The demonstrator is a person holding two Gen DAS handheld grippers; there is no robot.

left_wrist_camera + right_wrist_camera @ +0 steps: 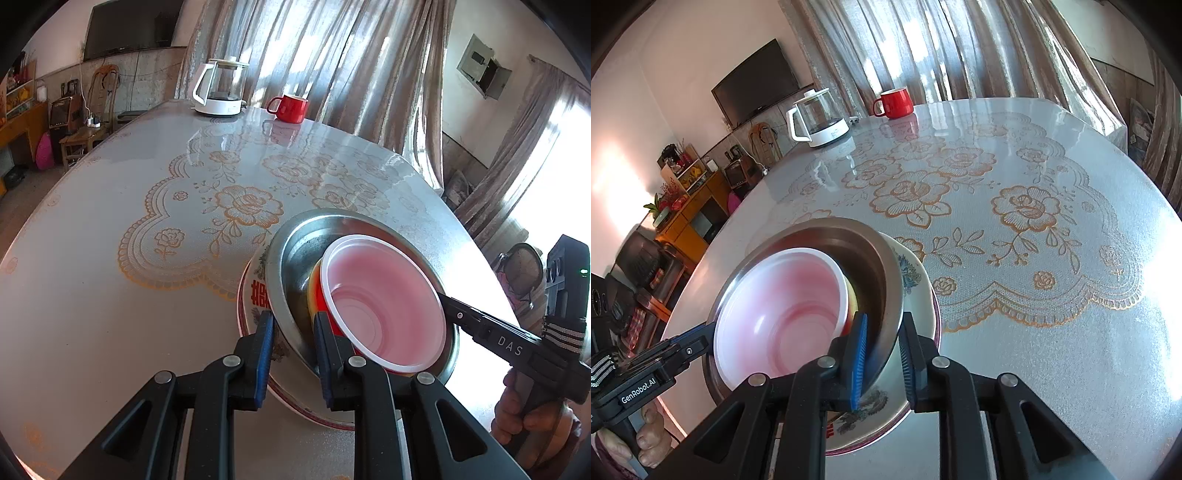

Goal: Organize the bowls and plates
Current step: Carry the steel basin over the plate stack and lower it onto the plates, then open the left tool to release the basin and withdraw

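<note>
A white plastic bowl with a pink inside (384, 299) (783, 314) lies tilted in a steel bowl (295, 254) (875, 266), which sits on a white patterned plate (255, 291) (919, 291). My left gripper (293, 354) straddles the steel bowl's near rim, one finger outside and one inside, with a gap at the outer pad. My right gripper (882, 365) straddles the opposite rim the same way; it also shows in the left wrist view (448, 299). The stack rests on the table.
A round table with a floral cloth (147, 221) (1034, 240) carries a glass kettle on a white base (221, 86) (820, 118) and a red mug (290, 108) (895, 102) at its far side. Curtains hang behind.
</note>
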